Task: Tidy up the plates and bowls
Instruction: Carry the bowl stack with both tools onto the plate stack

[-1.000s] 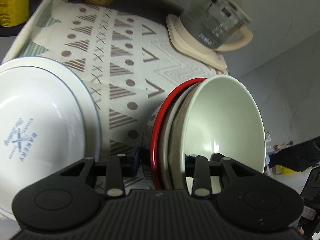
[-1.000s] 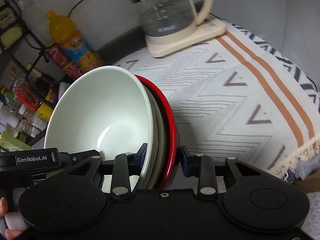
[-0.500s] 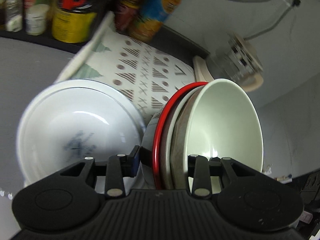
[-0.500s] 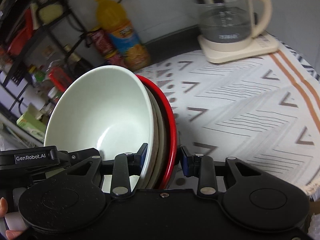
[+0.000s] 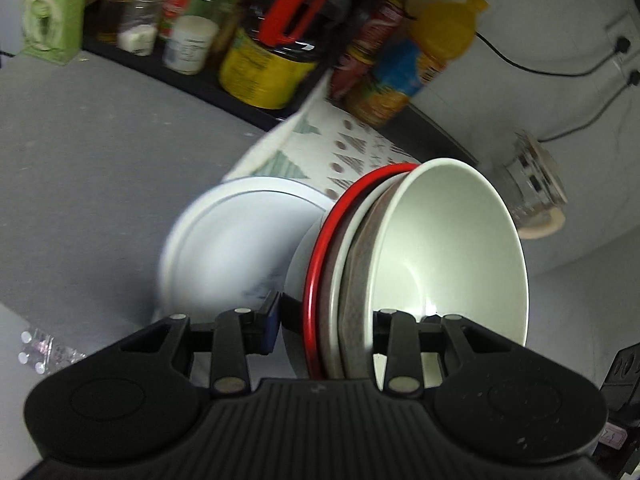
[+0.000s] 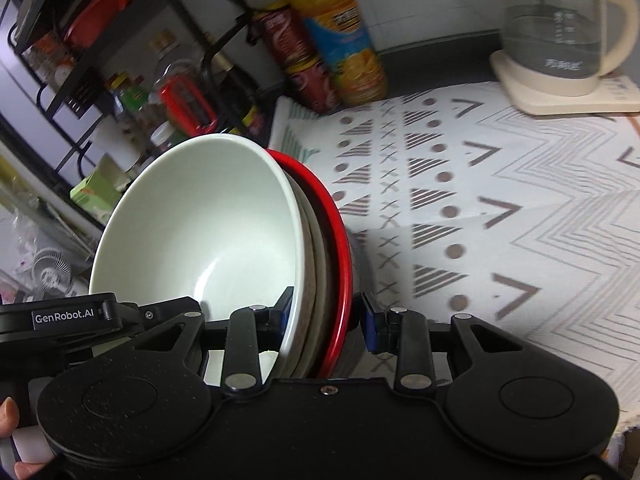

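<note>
A nested stack of bowls is held between both grippers: a pale green bowl (image 5: 452, 240) innermost, a brownish one and a white one behind it, and a red-rimmed bowl (image 5: 320, 264) outermost. My left gripper (image 5: 326, 328) is shut on one side of the stack's rims. The right gripper (image 6: 326, 320) is shut on the opposite side, where the pale green bowl (image 6: 200, 224) and red rim (image 6: 340, 240) show again. The stack hangs above the patterned cloth (image 6: 500, 200). A white plate (image 5: 224, 248) lies on the cloth's corner beyond the stack.
A glass kettle (image 6: 560, 28) on a cream base stands at the cloth's far right. An orange juice bottle (image 6: 340, 40) and red cans stand by the wall. A black rack (image 6: 80, 64) crowded with jars and bottles (image 5: 192, 36) lies to the left, beside a grey counter (image 5: 80, 160).
Both grippers have carried the bowl stack sideways toward the rack end of the cloth, rolling as they went. The kettle has slid away to the right and the rack has come into view. Grips unchanged.
</note>
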### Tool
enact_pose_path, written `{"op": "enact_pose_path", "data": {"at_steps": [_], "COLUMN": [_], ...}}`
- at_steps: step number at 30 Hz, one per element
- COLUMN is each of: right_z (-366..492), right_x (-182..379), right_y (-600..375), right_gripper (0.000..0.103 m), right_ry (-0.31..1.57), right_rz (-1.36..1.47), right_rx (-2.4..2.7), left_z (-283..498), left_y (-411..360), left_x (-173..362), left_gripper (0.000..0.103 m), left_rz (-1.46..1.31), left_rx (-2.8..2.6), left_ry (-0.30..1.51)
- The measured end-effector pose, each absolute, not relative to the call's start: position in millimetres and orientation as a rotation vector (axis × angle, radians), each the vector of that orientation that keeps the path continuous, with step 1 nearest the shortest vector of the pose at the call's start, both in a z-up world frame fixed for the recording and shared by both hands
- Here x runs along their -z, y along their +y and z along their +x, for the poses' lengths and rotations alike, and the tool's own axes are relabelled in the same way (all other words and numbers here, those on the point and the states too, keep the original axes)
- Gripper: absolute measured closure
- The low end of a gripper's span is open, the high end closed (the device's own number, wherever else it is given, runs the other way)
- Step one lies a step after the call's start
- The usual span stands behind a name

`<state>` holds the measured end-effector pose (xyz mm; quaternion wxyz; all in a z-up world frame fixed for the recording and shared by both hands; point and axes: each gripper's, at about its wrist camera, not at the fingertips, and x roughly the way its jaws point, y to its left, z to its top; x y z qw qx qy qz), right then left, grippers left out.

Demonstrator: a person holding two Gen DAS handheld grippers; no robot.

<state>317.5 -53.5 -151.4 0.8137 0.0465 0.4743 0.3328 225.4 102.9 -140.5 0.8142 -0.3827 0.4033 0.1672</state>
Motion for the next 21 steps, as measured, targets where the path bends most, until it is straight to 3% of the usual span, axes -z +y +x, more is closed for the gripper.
{"op": "enact_pose_path", "data": {"at_steps": [21], "right_z": [329], "right_x": [182], "right_y": [-10], "right_gripper": [0.070], "right_ry": [1.103], "right_rz": [0.073], "right_rx": [-0.727], "left_z": [219], "left_y": [139], "left_x": [167], "left_gripper": [0.069], "left_rz": [-0.834], "left_rx": [-0.454], "left_ry": [0.908]}}
